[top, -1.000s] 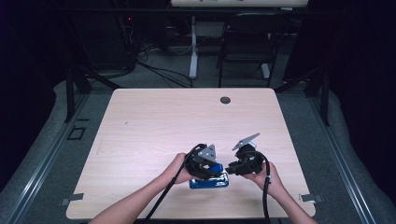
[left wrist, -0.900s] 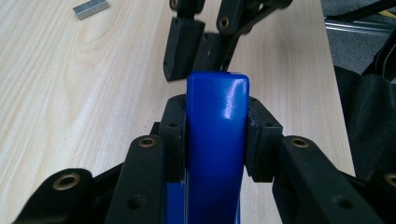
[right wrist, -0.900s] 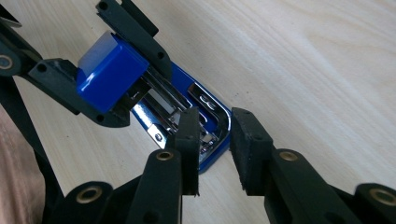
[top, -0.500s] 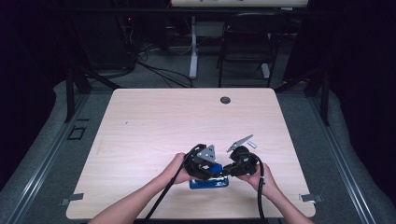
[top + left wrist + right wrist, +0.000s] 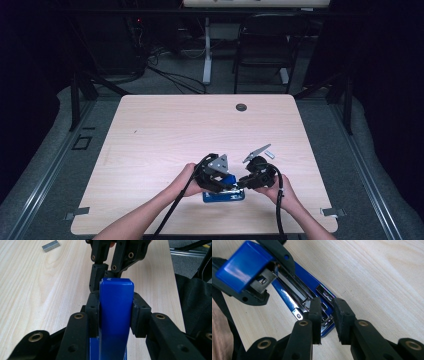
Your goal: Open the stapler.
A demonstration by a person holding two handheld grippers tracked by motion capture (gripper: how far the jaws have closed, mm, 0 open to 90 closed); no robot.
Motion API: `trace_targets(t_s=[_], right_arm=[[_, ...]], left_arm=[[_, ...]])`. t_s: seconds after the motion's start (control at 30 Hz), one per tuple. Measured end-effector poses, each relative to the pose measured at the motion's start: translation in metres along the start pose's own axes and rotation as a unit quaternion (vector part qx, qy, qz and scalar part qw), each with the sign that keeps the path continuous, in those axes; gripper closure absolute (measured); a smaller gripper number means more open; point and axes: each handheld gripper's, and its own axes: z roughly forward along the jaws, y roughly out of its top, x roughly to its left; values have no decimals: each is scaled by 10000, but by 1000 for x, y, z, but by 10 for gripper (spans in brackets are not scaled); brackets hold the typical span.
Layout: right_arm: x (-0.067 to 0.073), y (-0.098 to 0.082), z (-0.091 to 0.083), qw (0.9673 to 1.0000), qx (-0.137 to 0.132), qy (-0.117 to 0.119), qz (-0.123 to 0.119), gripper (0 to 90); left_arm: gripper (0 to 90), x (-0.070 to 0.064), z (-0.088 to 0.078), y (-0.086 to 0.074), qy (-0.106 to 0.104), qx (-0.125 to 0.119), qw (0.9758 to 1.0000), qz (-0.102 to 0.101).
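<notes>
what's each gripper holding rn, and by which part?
Left gripper clamps the blue stapler by the sides of its raised top cover. Right gripper sits at the metal staple channel; whether it grips can't be told.

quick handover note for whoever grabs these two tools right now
Left tool: shut on the blue stapler's lid, holding it raised.
Right tool: jaws just closing, pads not pressing, at the front of the open metal staple channel.
Stapler base lies on the table near the front edge.
A staple strip lies on the table.
Done: stapler opened. Probably left: loading, closing.
</notes>
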Motion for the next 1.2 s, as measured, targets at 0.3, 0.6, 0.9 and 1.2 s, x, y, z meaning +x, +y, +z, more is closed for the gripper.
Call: trace_targets(t_s=[0.3,0.6,0.9,1.2], right_arm=[[0,0,0,10000,13,-8,-34,775],[1,0,0,10000,-2,-16,-36,776],[3,0,1,10000,-33,-73,-25,781],[3,1,0,9999,16,-52,-93,788]], left_arm=[[658,-2,-3,0,41,18,10000,17],[659,-3,-10,-1,59,63,9999,83],[660,-5,-19,-5,119,22,9999,84],[660,-5,-28,-9,164,-4,9998,65]])
